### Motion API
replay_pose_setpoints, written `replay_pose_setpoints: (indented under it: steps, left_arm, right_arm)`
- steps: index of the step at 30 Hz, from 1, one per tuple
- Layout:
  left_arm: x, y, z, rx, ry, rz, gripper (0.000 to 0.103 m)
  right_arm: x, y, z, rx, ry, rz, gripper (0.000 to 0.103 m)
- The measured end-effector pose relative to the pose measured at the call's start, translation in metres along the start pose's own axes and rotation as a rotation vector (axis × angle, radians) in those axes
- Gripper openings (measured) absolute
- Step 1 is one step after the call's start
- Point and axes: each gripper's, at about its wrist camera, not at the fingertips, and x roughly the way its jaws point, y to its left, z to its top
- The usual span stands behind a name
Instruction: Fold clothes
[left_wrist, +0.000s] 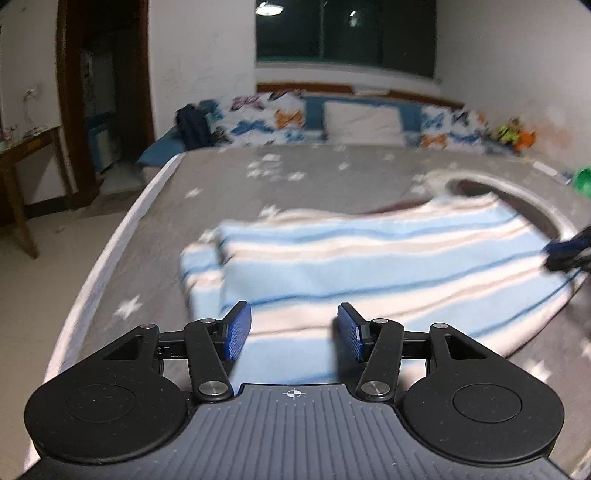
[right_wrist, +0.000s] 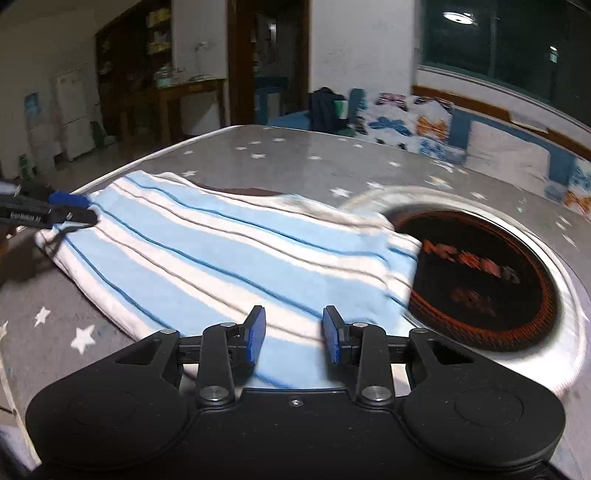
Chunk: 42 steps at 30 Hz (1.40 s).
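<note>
Pale-blue and white, the striped garment (left_wrist: 369, 266) lies folded on the grey star-print bed (left_wrist: 207, 221), partly over a dark garment (right_wrist: 476, 277). The left gripper (left_wrist: 293, 330) and right gripper (right_wrist: 293, 334) hover at its near edges, jaws parted, holding nothing.

One striped garment (left_wrist: 369, 266) in light blue and white lies on one bed (left_wrist: 221, 192) with a grey, star-printed sheet. One dark round mat (right_wrist: 480, 280) with orange markings lies beside it. Two claws are in view: the left claw (left_wrist: 293, 332) and the right claw (right_wrist: 293, 336), each with two blue pads. At the head of the bed is one white pillow (left_wrist: 364, 122). One wooden side table (left_wrist: 22, 155) stands on the floor, and one green object (left_wrist: 583, 181) sits at the bed's edge.
</note>
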Motion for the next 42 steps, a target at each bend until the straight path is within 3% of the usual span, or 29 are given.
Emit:
replay_pose_setpoints:
  steps: [4,9,13,18,22,26,30,33,38,40,42]
  left_arm:
    - [-0.002,0.001,-0.003,-0.006,0.004,0.030,0.058]
    - [-0.006,0.010,-0.007,-0.049,0.010,0.048,0.061]
    - [-0.024,0.004,-0.004,-0.015,-0.034,0.089,0.061]
    - [-0.039,0.000,-0.007,-0.013,-0.063,0.047,0.061]
    - [-0.030,-0.001,-0.018,-0.001,0.004,0.040,0.058]
    - [-0.030,0.008,-0.016,-0.050,0.014,0.028,0.058]
    - [-0.031,0.012,-0.002,-0.071,-0.028,0.021,0.058]
    - [-0.017,0.011,0.021,-0.094,-0.076,-0.035,0.058]
    - [0.017,0.016,0.037,-0.166,-0.067,-0.106,0.058]
    - [0.034,0.020,0.037,-0.182,-0.030,-0.087,0.057]
    - [0.046,0.026,0.034,-0.181,0.005,-0.066,0.047]
  right_arm:
    - [-0.015,0.003,-0.004,-0.027,-0.011,-0.057,0.036]
    - [-0.014,0.005,-0.014,-0.044,0.009,-0.052,0.036]
    - [-0.022,0.001,-0.011,-0.014,-0.011,-0.063,0.036]
    - [-0.023,0.009,-0.007,-0.024,-0.025,-0.017,0.037]
    - [-0.014,0.006,-0.013,0.000,-0.007,-0.004,0.038]
    - [-0.019,0.004,-0.007,0.019,-0.006,-0.011,0.040]
    - [-0.017,0.006,-0.004,0.007,-0.011,-0.013,0.042]
    - [-0.011,0.008,0.001,0.009,-0.018,-0.002,0.042]
    - [0.000,0.016,0.006,-0.009,-0.011,0.025,0.044]
    - [0.003,0.018,0.006,-0.016,0.000,0.028,0.044]
    - [0.005,0.019,0.005,-0.023,0.010,0.030,0.045]
